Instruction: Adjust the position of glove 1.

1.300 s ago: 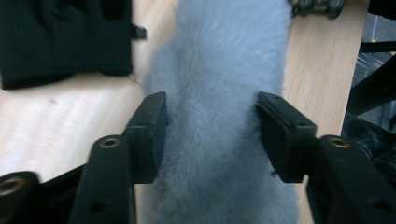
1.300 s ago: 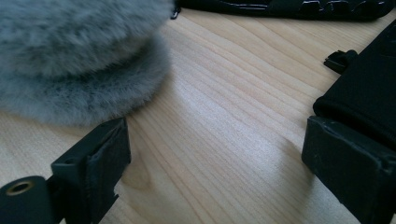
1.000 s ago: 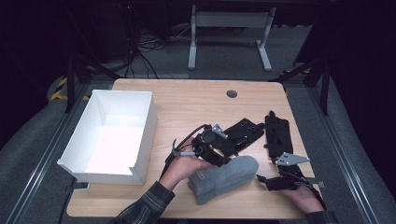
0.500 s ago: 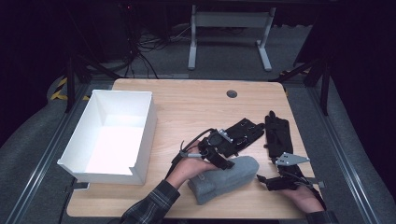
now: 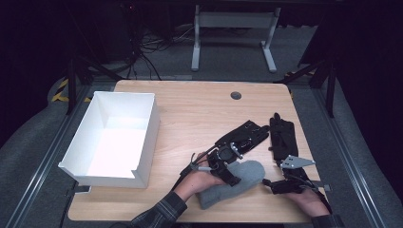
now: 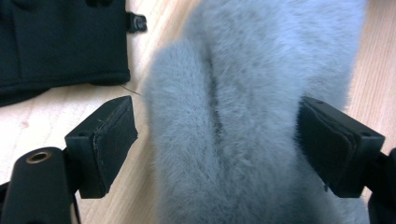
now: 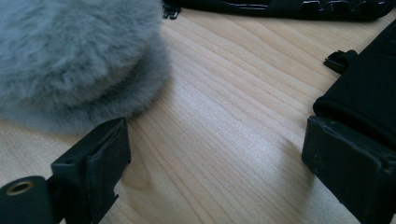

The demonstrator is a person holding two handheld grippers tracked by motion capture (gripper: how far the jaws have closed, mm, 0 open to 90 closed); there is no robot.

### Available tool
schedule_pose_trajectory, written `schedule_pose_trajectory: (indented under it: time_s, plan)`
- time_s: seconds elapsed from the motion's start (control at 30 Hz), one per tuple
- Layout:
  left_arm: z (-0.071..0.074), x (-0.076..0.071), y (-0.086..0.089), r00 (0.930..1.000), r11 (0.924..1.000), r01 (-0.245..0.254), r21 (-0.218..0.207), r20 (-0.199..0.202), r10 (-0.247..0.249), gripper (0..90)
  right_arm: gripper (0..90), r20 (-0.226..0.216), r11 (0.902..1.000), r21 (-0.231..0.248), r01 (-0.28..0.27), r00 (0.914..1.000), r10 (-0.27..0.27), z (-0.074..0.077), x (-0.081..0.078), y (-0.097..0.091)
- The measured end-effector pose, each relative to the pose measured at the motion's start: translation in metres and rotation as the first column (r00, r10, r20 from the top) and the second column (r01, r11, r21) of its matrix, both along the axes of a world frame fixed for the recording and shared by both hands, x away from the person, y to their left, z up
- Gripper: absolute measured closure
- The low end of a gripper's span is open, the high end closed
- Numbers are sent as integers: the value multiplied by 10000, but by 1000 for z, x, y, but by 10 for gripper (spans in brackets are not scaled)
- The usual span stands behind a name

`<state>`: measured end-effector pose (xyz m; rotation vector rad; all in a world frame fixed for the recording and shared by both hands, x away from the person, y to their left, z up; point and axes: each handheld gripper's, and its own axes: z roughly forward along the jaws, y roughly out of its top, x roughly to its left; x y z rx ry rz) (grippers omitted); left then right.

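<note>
Grey furry mitten (image 5: 234, 183) lies outside white box (image 5: 142, 137).

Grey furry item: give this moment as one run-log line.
left gripper: jaws just opening, straddling grey furry item | right gripper: open over bare table

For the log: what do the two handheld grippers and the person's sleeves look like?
Both are black two-jaw tools. The left gripper has blocky black jaws faced with flat dark pads and a thin cable trailing near the hand. The right gripper carries a grey three-cornered plate on top. The left sleeve is dark plaid; the right sleeve is dark too.
</note>
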<state>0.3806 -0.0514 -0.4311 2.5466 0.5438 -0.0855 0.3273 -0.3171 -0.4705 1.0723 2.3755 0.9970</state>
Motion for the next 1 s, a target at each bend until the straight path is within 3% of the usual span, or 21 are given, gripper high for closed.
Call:
schedule_pose_trajectory:
  time_s: [0.3, 0.6, 0.7, 0.77, 0.87, 1.0]
  plan:
    - [-8, -1, -3, 9988, 9986, 439, 298, -217, -433, 178, 83, 3, 10000, 0, -3, 10000, 3, 0, 0, 0]
    - [-9, -1, -4, 9916, 9942, 1063, 161, -763, -1048, 369, 83, 19, 10000, 1, -3, 10000, 3, 0, 0, 0]
    - [-9, -2, -4, 9878, 9921, 1253, 118, -950, -1236, 496, 83, 28, 10000, 4, 3, 10000, -3, 0, 0, 0]
    - [-9, -1, -4, 9853, 9912, 1323, 31, -1096, -1311, 527, 83, 29, 10000, 3, -1, 10000, 1, 0, 0, 0]
    - [-8, -1, -2, 9845, 9914, 1309, -64, -1167, -1308, 609, 83, 29, 10000, 2, -6, 10000, 6, 0, 0, 0]
    - [-6, 1, 1, 9836, 9931, 1125, -330, -1382, -1160, 649, 83, 19, 10000, -5, -17, 10000, 17, 0, 0, 0]
